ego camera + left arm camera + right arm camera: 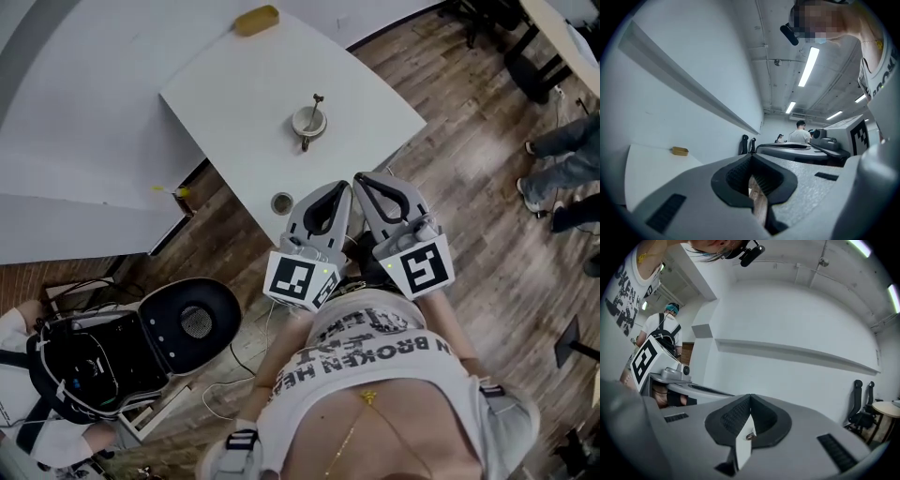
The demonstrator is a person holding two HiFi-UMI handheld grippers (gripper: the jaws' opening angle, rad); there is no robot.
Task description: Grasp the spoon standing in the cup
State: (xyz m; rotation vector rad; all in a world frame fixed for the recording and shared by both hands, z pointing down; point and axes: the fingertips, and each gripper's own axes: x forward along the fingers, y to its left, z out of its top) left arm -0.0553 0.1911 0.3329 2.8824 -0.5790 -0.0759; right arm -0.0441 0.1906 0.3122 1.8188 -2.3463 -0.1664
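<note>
A small pale cup point(308, 120) stands near the middle of the white table point(234, 84), with a dark spoon point(316, 101) upright in it. Both grippers hang off the table's near corner, close to my chest, well short of the cup. The left gripper point(343, 187) is shut with nothing in it. The right gripper point(360, 178) sits beside it, tips almost touching the left one, also shut and empty. In the left gripper view the left gripper point(751, 155) has its jaws pressed together. The right gripper view shows the right gripper point(750, 396) the same way.
A small round dark-rimmed object point(281, 202) lies on the table's near edge just left of the grippers. A yellow object point(256, 19) sits at the far corner, the same yellow object point(679, 151) showing in the left gripper view. A black chair point(187, 323) stands lower left; people's legs point(562, 159) at the right.
</note>
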